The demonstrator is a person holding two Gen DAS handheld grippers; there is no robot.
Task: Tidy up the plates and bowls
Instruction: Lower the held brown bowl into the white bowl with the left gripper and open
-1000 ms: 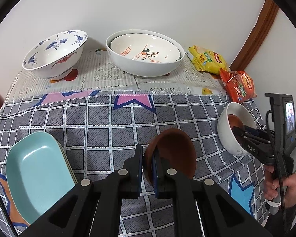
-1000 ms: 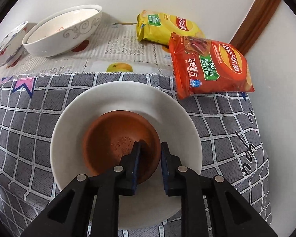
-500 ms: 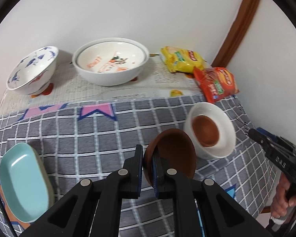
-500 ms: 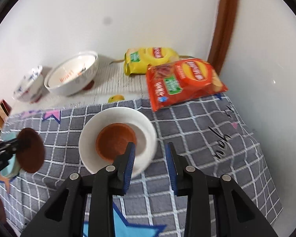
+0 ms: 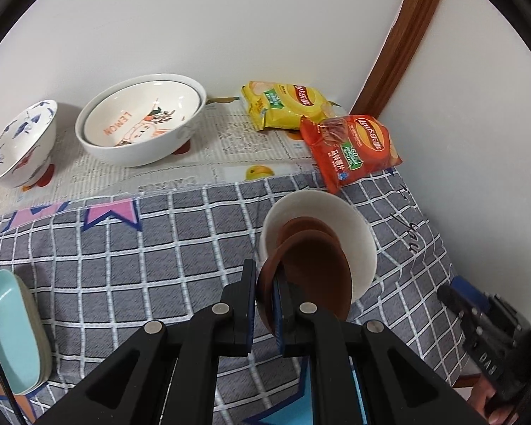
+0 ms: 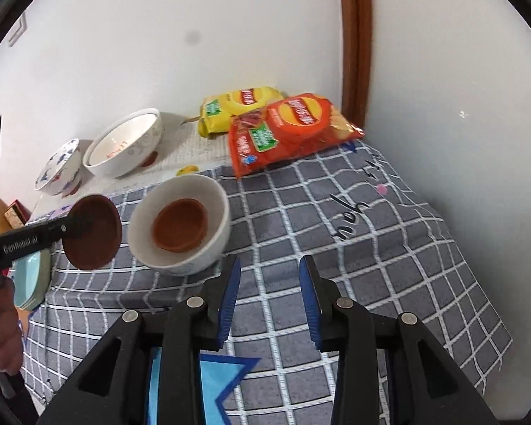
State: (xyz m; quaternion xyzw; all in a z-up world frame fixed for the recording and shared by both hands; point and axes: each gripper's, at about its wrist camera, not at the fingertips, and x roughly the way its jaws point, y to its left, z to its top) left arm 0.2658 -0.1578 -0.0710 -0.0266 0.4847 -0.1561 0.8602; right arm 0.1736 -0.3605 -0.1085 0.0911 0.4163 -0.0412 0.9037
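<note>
Two brown saucers in play: one sits nested inside the white bowl [image 6: 180,226], the other brown saucer [image 5: 311,272] is pinched by its rim in the left claw [image 5: 265,304], held on edge and tilted, just off the surface [image 5: 124,265]. Judging by the tilt and its spot right beside the bowl's near rim, it's prob. meant to go in on top of the first brown saucer [image 6: 180,226], like w/ like, so the small stuff stacks in one place.

Right claw [image 6: 269,301]: jaws have just been opening, now moderately apart w/ nothing between the pads. The bowl is ahead of it and a bit to its left, not touching. It looks pulled clear so the left has room to come in over the rim.

From the left claw: bowl directly ahead, overlapping the held saucer in view. Can't tell if saucer edge touches the bowl rim. Far ahead-left, the big lemon-print bowl [image 5: 141,124] w/ a second bowl nested in it, and the blue-bird bowl [image 5: 17,145] further left, are already grouped at the back by the wall. Teal plates [image 5: 14,333] are stacked near-left of the claw. Chip bags, yellow bag [image 5: 286,106] and red bag [image 5: 350,148], lie ahead-right beyond the bowl, out of the way.

Rim pinch is a thin hold, so the saucer could swing when lowered.
</note>
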